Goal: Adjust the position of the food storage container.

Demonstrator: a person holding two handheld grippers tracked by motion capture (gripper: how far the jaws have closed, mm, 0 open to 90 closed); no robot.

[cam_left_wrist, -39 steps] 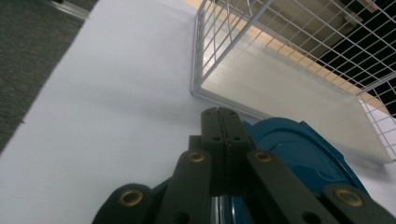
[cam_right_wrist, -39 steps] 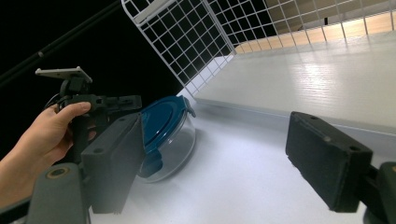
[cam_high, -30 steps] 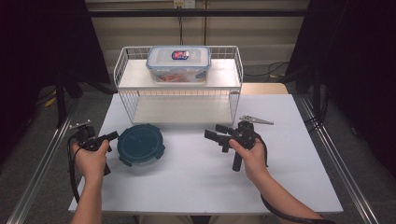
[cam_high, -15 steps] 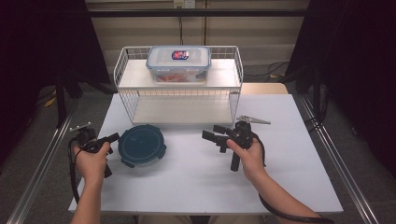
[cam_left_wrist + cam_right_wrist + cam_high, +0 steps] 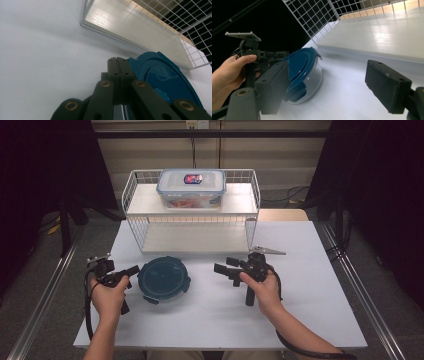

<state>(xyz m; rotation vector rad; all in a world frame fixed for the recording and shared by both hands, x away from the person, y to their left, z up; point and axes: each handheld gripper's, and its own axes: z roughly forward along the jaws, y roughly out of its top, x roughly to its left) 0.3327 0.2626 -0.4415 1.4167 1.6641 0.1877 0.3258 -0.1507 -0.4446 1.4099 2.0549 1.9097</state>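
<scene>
Now, left to right: left tongs (image 5: 134, 269) pressed together, empty, just beside round blue-lidded container (image 5: 164, 279) near desk (image 5: 310, 320) left edge; right tongs (image 5: 222, 265) spread apart, edged leftward toward it since a second ago. Probably lining up a grasp.

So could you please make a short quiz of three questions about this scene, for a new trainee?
1. True or false: the fingers of the left gripper are pressed together.
2. What stands on the top shelf of the wire rack? A) a blue round container B) a clear rectangular box C) a cup
3. Fill in: the round container with the blue lid lies on the table between the left gripper and the ____ gripper.

Key: 1 true. 2 B, the clear rectangular box. 3 right; the right gripper has its fingers apart.
</scene>
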